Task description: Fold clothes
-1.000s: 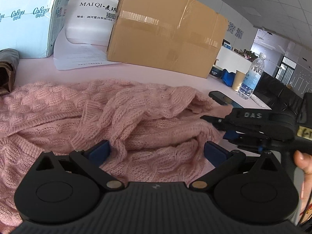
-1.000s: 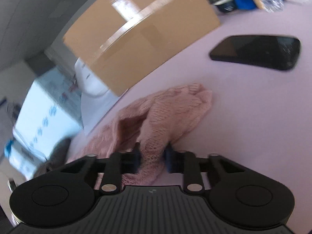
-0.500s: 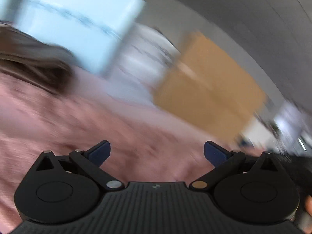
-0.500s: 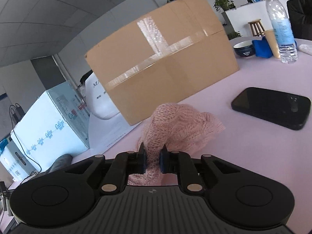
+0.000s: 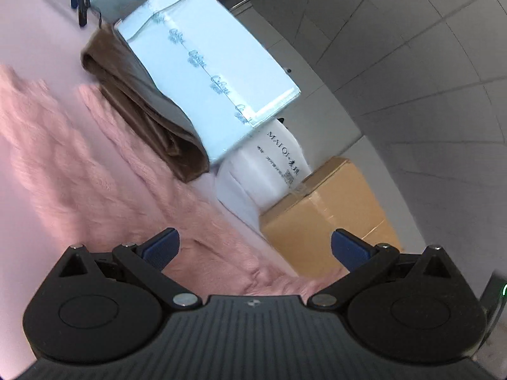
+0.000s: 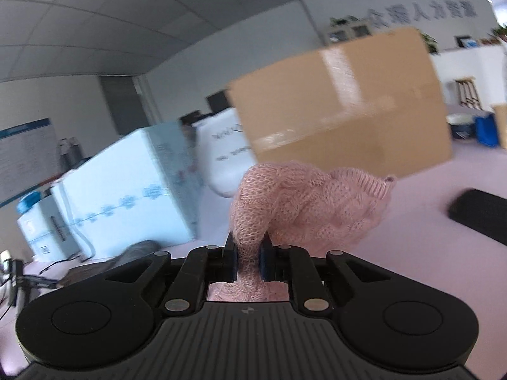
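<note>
A: Start at the right tongs (image 6: 248, 261). What are they doing?

B: Clenched on a bunch of the pink sweater (image 6: 304, 202). The knit is pinched between the two pads, and the rest of the bunch stands up in front of them with a ribbed cuff sticking out to the right. A second ago that same bunch lay low on the table (image 6: 412, 221); now it is lifted clear, with the cardboard box (image 6: 342, 101) behind it.

A: And the left tongs (image 5: 255, 248)?

B: Released, pads wide apart, nothing between them. A second ago they faced the sweater level, beside the other tool. Now the view has rolled hard, and they hang over the flat spread of the sweater (image 5: 95, 171), looking towards the brown folded cloth (image 5: 142, 104) and the pale blue box (image 5: 209, 72).

A: So what does that mean for the fold?

B: I'd say the right side has picked up a sleeve end to carry it over the body, which lies on the table. The left looks to be heading for its own hold, but has none yet. The phone (image 6: 481, 215) sits off to the right, out of the way.
</note>
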Demonstrator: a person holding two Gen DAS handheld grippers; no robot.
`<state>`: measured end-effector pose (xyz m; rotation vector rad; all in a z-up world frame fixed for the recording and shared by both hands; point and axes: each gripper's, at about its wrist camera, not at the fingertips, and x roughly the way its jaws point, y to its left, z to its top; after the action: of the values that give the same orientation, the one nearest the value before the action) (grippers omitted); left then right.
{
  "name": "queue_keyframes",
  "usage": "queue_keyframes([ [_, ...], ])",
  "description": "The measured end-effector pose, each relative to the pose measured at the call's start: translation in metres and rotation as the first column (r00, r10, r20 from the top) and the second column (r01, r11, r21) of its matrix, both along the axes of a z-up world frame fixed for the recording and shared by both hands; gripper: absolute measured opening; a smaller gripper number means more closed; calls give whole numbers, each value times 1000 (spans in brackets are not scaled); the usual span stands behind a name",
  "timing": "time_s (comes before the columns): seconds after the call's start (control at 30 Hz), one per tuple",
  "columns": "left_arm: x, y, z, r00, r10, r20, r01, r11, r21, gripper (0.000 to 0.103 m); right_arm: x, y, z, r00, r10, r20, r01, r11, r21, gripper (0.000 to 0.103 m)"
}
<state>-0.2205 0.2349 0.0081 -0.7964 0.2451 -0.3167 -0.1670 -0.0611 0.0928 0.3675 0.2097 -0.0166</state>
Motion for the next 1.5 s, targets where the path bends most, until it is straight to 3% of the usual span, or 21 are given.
queue_keyframes([
  [0.07,-17,1,2,999,28,31,-30,998,51,103,2,18,3,998,55,22,-55,998,-11,11],
  [0.2,-38,10,6,995,70,69,-75,994,76,103,8,50,5,986,163,36,-162,986,-46,11],
  [0.4,-46,36,6,993,112,30,-115,988,102,103,16,102,-8,941,339,-16,-339,936,-89,11],
  [0.6,-69,55,-2,985,170,21,-171,980,97,103,20,155,-35,839,521,-156,-541,831,-131,12],
  [0.7,-76,63,-3,980,198,21,-199,975,95,103,20,179,-45,820,526,-227,-568,796,-208,13],
  [0.8,-82,71,-5,974,225,11,-225,970,88,103,22,193,-57,803,532,-268,-589,776,-226,22],
  [0.87,-82,74,-7,975,220,8,-220,973,75,103,22,192,-57,793,547,-266,-600,777,-190,49],
  [0.9,-82,76,-7,975,221,8,-221,973,69,103,22,190,-55,793,552,-258,-600,782,-171,55],
  [0.97,-83,80,-6,974,227,12,-227,972,61,103,12,172,-54,815,542,-205,-570,814,-111,67],
  [1.17,-80,83,1,978,206,37,-208,977,53,103,-4,134,-38,888,457,-40,-457,889,21,75],
  [1.2,-78,82,3,980,195,42,-197,979,55,103,-6,121,-34,913,408,-5,-406,912,63,76],
  [1.37,-54,68,-1,995,77,58,-78,997,17,103,9,77,-29,969,245,-30,-235,951,200,77],
  [1.5,-35,49,-4,997,4,80,-6,1000,26,103,26,44,-36,991,92,-94,-72,976,204,77],
])
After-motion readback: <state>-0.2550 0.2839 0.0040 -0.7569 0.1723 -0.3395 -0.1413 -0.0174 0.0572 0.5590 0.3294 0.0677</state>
